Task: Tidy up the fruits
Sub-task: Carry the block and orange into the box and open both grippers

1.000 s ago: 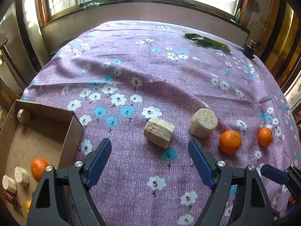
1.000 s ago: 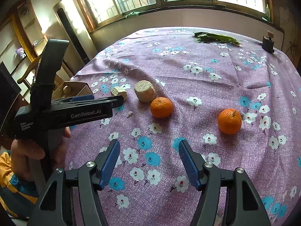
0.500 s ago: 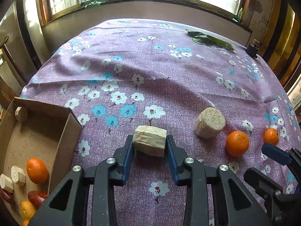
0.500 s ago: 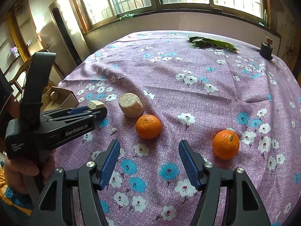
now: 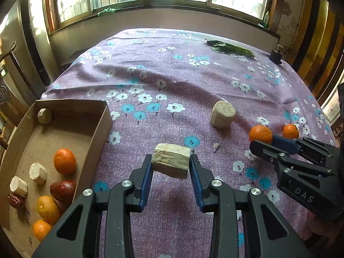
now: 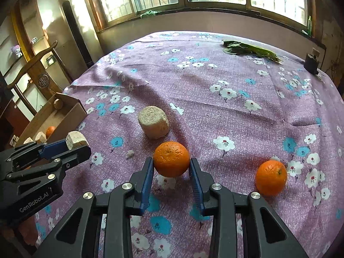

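Note:
My left gripper (image 5: 171, 168) is shut on a pale, fibrous cut chunk (image 5: 169, 161) and holds it a little above the purple flowered cloth, right of the cardboard box (image 5: 101, 126). In the right wrist view the same chunk (image 6: 76, 138) shows at the left gripper's (image 6: 80, 145) tip. My right gripper (image 6: 171, 168) is shut on an orange (image 6: 171, 158) low over the cloth. A second orange (image 6: 271, 177) lies to its right. A round pale chunk (image 6: 153, 121) stands just beyond. The box holds oranges (image 5: 64, 160), red dates (image 5: 63, 190) and pale chunks (image 5: 38, 173).
Green leaves (image 5: 231, 49) and a small dark object (image 5: 275, 56) lie at the table's far right. A small crumb (image 5: 216, 145) rests on the cloth between the grippers. A wooden chair (image 6: 40, 68) stands left of the table, and windows run along the far wall.
The left gripper closed on the pale chunk and carried it up and toward the box. The right gripper came up to the nearer orange and shut on it.

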Demonstrator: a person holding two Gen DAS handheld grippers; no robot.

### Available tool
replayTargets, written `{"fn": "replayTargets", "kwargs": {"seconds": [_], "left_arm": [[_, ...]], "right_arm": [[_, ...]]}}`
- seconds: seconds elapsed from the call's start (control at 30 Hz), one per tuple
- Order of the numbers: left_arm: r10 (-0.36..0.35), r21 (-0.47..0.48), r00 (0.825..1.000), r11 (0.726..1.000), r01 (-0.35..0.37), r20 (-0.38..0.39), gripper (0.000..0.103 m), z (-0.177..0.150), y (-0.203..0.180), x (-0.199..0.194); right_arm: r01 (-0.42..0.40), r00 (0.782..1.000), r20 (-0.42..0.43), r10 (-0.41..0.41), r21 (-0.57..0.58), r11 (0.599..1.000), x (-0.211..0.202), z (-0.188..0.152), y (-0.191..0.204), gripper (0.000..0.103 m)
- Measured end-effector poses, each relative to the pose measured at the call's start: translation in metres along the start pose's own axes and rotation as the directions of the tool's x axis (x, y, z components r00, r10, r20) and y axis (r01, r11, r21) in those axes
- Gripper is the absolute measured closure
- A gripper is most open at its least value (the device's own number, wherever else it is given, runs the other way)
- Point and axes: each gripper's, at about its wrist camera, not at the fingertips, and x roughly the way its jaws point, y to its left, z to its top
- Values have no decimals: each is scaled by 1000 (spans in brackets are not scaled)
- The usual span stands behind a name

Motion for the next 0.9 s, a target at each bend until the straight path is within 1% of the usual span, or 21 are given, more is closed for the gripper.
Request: {"fn": "replayTargets", "kwargs": {"seconds": [0.13, 0.37, 0.5, 0.63, 0.9], "left_arm": [[19, 3, 1000, 1000, -19, 23, 70, -10, 8, -16], [66, 1, 996, 998, -66, 59, 70, -27, 24, -39], [82, -8, 994, 997, -81, 78, 70, -36, 33, -52], [110, -15, 989, 994, -109, 102, 70, -42, 44, -65], [147, -51, 982, 989, -142, 120, 70, -54, 69, -80]], "right_arm": [[-35, 999, 15, 34, 23, 999, -21, -14, 7, 67], [-71, 997, 30, 70, 28, 997, -40, -31, 29, 67], [-78, 997, 22, 78, 1, 997, -42, -35, 46, 66], [-104, 994, 23, 105, -29, 994, -43, -36, 65, 66], [-143, 989, 22, 145, -87, 986, -44, -33, 101, 66]]}}
